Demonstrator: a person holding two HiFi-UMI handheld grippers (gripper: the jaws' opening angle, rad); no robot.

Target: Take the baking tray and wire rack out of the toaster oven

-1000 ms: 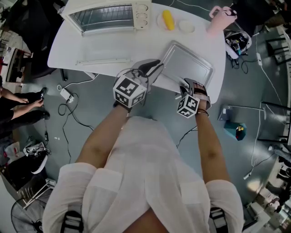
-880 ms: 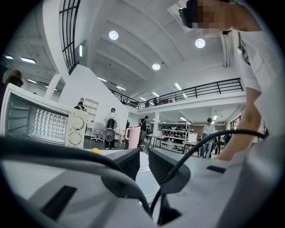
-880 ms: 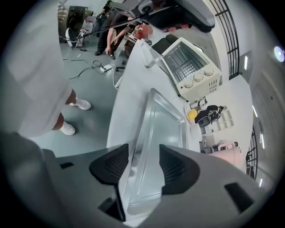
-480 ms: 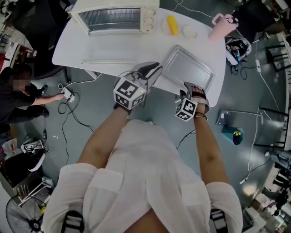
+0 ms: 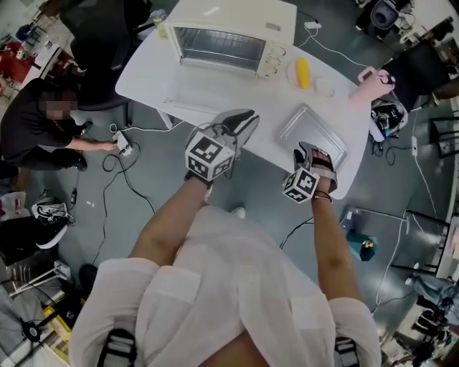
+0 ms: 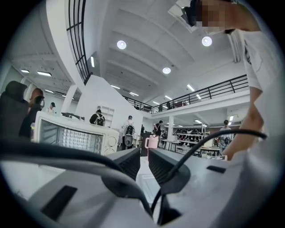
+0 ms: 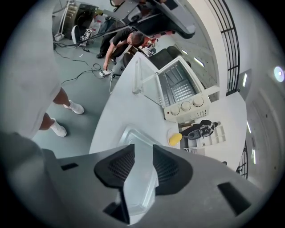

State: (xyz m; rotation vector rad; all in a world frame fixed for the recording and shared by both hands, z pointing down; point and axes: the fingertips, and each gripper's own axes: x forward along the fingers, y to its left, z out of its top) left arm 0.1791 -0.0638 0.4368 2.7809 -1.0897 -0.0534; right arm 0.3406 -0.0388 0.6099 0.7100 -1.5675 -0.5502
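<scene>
The white rounded table (image 5: 276,97) spreads ahead of both grippers. Well beyond the left gripper (image 5: 246,117) stands the white boxy toaster oven (image 5: 237,18), its door dropped open. The thin metal wire rack (image 7: 180,91) sits inside the oven's cavity and shows only as faint bars in the head view. The shallow silver baking tray (image 5: 312,129) lies empty on the table, out of the oven, its near edge hidden under the right gripper (image 5: 314,149). That gripper's jaws have just been closing but stand partly apart, pads on nothing, with the tray showing through the gap. The left gripper's jaws leave 1 narrow slit and hold nothing. Beyond the tray, a round white plate (image 5: 292,70) carries 1 yellow item (image 5: 303,72), too small to identify.
</scene>
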